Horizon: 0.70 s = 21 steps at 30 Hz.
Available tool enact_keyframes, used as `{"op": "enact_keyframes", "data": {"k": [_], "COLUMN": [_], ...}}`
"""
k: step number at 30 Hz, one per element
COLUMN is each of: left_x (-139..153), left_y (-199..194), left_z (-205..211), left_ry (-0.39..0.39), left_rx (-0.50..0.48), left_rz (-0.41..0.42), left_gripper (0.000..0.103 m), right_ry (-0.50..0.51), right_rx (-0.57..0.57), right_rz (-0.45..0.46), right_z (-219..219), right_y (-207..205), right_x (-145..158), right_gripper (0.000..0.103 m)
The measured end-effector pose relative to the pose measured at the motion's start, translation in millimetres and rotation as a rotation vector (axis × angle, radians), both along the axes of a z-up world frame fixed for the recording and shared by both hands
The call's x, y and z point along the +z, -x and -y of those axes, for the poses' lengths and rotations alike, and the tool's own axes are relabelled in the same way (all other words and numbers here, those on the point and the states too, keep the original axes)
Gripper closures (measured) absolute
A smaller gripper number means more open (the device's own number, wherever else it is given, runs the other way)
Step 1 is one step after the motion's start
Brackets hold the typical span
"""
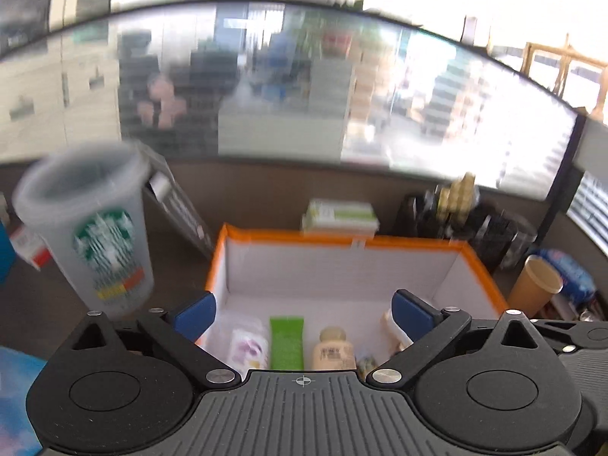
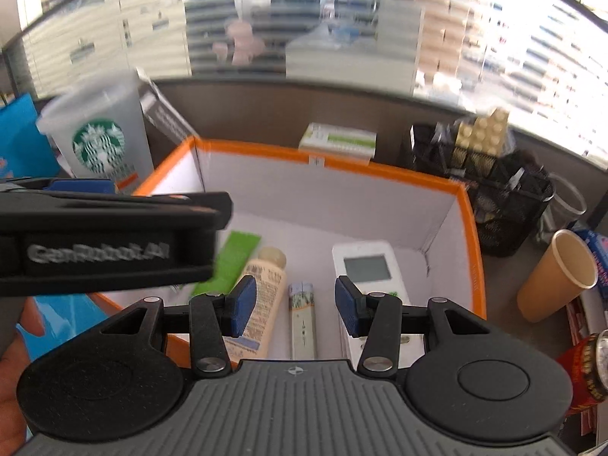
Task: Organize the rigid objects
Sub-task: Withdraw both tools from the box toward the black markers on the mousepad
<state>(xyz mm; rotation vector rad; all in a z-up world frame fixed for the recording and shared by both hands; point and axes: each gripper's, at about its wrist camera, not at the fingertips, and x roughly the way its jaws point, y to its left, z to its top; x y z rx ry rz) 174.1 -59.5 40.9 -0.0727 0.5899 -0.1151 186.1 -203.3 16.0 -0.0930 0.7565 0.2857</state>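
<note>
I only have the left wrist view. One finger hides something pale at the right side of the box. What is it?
Observer: A white device with a grey screen, lying flat on the floor of the box.
Operator: Anything between it and the beige bottle?
Observer: Yes, a slim tube lies lengthwise between the bottle and the device.
Operator: Is the right gripper holding anything?
Observer: No. The right gripper hangs above the box with its fingers apart and nothing clamped.
</note>
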Motion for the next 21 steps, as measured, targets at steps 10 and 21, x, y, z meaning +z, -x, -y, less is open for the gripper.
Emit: {"op": "enact_keyframes", "data": {"k": [10, 21], "left_x": [-24, -89], "left_y": [92, 98], "left_z": [-75, -80], "left_ry": [-0.124, -0.179], "left_rx": [0.008, -0.034], "left_rz": [0.124, -0.055], "left_gripper": [0.0, 0.0], "right_ry": [-0.108, -0.21], "right_rx": [0.068, 0.096], "right_rz": [0.17, -0.052], "right_z": [63, 39], "right_y": [118, 98], "right_x": [19, -74], "right_gripper": [0.041, 0.041]}}
